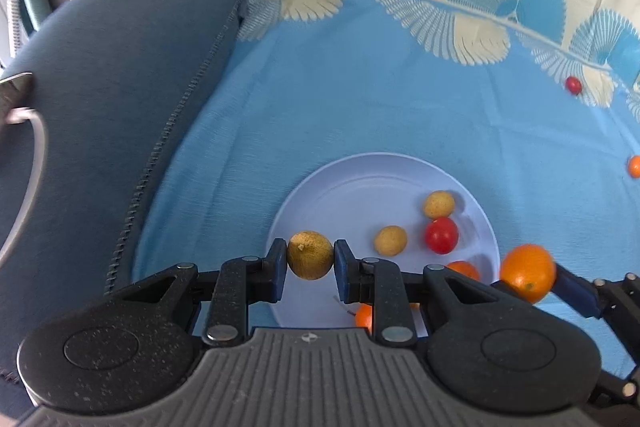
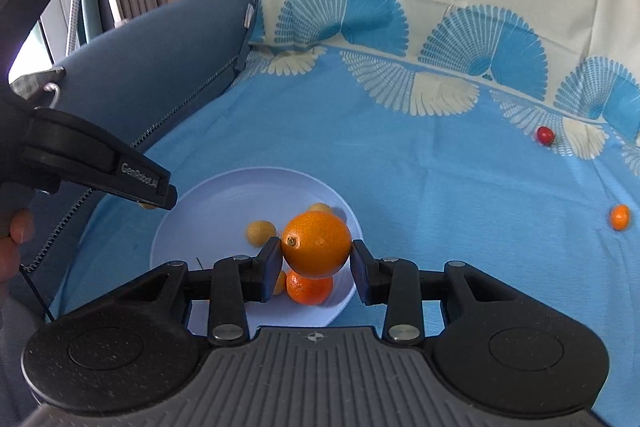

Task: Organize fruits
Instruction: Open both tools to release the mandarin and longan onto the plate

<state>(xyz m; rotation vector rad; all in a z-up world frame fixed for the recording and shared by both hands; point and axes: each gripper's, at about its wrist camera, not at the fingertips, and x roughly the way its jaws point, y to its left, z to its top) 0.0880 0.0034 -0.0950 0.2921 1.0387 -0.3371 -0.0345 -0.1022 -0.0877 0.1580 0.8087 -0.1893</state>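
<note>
My left gripper [image 1: 310, 261] is shut on a yellow-brown round fruit [image 1: 310, 255], held over the left rim of the pale blue plate [image 1: 360, 187]. My right gripper [image 2: 316, 259] is shut on an orange [image 2: 316, 245], held above the plate [image 2: 208, 211]; the orange also shows in the left wrist view [image 1: 528, 273]. On the plate lie two small yellow fruits [image 1: 439, 204] [image 1: 390, 240], a red cherry tomato [image 1: 441, 235] and small oranges [image 2: 310, 289]. The left gripper body [image 2: 100, 167] shows at the left of the right wrist view.
A blue patterned cloth [image 1: 360, 99] covers the seat. A loose cherry tomato [image 2: 545, 135] and a small orange [image 2: 619, 217] lie on it at the right. A dark blue sofa arm [image 1: 120, 87] rises at the left.
</note>
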